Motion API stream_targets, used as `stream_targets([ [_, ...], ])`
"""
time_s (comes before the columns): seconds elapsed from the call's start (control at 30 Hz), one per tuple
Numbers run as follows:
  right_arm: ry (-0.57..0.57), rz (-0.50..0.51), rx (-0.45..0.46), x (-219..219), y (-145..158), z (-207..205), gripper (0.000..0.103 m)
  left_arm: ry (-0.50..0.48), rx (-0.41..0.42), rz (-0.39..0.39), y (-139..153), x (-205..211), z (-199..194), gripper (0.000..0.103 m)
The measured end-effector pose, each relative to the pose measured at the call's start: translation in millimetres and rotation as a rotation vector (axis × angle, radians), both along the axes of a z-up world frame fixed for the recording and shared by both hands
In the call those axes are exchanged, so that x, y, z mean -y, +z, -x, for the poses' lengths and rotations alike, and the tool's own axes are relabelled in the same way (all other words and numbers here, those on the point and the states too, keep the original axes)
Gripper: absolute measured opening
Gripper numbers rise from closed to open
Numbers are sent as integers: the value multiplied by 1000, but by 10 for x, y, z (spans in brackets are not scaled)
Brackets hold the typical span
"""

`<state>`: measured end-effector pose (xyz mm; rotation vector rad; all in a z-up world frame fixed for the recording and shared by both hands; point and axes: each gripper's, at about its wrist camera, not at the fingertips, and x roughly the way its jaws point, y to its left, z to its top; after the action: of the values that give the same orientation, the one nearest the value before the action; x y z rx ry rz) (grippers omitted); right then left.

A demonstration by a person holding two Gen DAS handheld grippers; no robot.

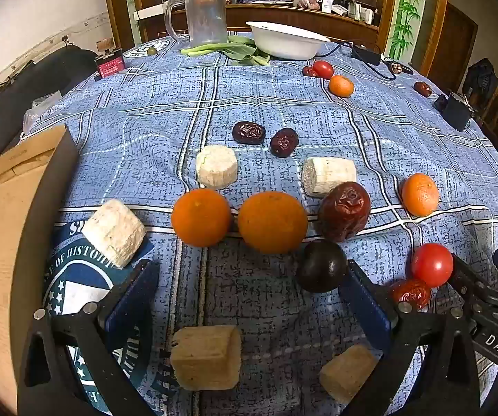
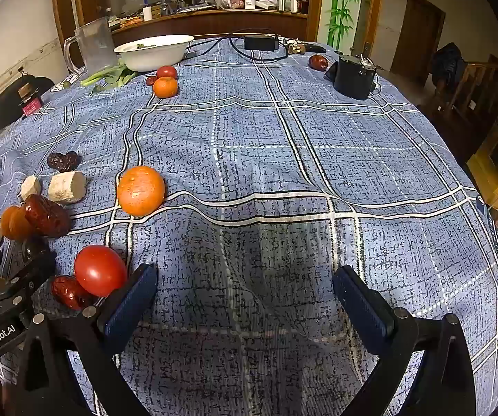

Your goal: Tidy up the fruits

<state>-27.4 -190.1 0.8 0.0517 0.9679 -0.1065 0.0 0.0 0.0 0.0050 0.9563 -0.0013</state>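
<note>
Starting at the left edge of the left wrist view, a cardboard box (image 1: 2, 215) lay on the bench (image 1: 283, 111), which was covered with a blue checked cloth. Just beside the box was a white chunk (image 1: 113, 233). Then came two oranges (image 1: 201, 217) touching each other, and a big red date (image 1: 344, 211) touching the second orange. A dark plum (image 1: 321, 266) lay just below the date, close to one finger of the left gripper (image 1: 249, 298). Its fingers stood wide open, with only two tan blocks (image 1: 206, 357) on the cloth between them. More to the right was a red tomato (image 1: 431, 265) with a small date (image 1: 411, 293) touching it, and a third orange (image 1: 420, 195) further up.

In the right wrist view, the right gripper (image 2: 245, 301) was also wide open over bare cloth. A white bowl (image 2: 153, 52) stood far at the back.
</note>
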Motion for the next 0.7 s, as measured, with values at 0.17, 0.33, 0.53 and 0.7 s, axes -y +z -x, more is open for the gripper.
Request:
stream_targets([
  [0.17, 0, 1, 1, -2, -1, -5, 102, 0, 0, 1, 0, 0, 0, 103],
  [0.33, 0, 1, 1, -3, -1, -10, 102, 0, 0, 2, 0, -1, 0, 103],
  [0.53, 0, 1, 1, -4, -2, -17, 102, 0, 0, 2, 0, -1, 0, 103],
  [0.7, 0, 0, 1, -6, -2, -22, 102, 0, 0, 2, 0, 0, 0, 103],
])
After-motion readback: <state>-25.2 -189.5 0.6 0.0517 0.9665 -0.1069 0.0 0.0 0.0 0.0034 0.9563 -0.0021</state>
